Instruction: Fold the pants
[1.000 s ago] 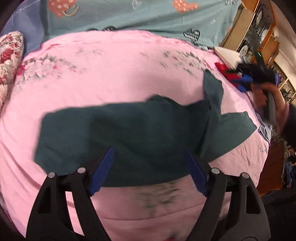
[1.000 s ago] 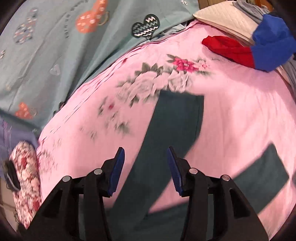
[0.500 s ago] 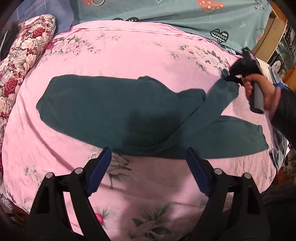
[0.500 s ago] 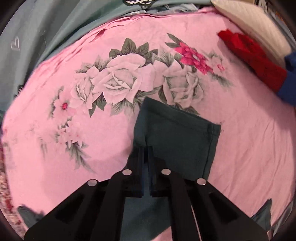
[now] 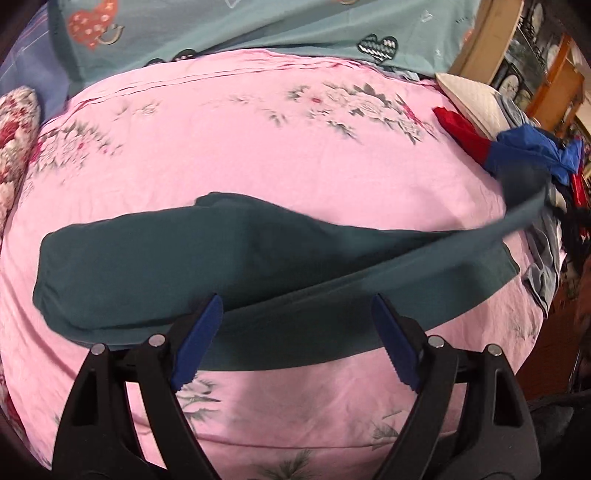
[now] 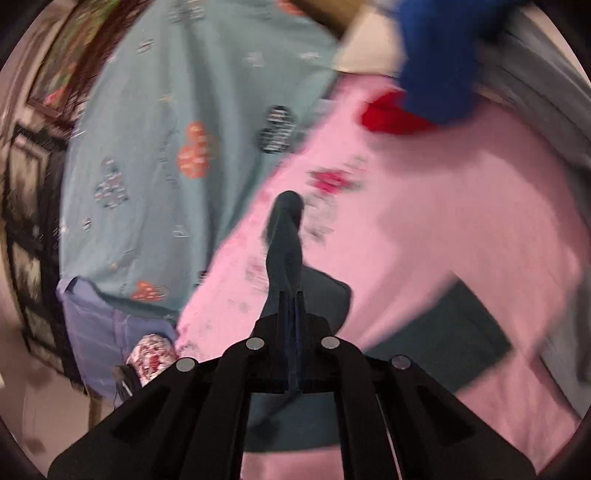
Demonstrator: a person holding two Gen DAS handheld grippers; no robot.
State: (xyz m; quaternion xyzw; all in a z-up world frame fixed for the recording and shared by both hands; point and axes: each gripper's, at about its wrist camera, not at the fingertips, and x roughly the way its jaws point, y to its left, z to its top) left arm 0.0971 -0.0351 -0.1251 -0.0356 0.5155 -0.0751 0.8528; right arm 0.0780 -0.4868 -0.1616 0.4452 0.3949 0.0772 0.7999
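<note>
Dark teal pants (image 5: 155,266) lie spread across the pink floral bed sheet (image 5: 258,155), waist end at the left. One leg (image 5: 517,218) is lifted and stretched toward the right edge of the bed; the other leg (image 5: 461,288) lies flat. My left gripper (image 5: 295,339) is open and empty, just above the near edge of the pants. My right gripper (image 6: 291,295) is shut on the hem of the lifted pant leg (image 6: 286,236), which sticks up between the fingers; this view is blurred.
A red cloth (image 5: 461,129), a blue cloth (image 5: 532,147) and a white pillow (image 5: 469,99) lie at the bed's right side. A teal blanket (image 5: 258,26) with heart prints lies at the back. A floral pillow (image 5: 14,140) lies at the left.
My right gripper shut on the leg hem, lifted it and pulled it to the right, stretching the leg out. My left gripper stayed open near the pants.
</note>
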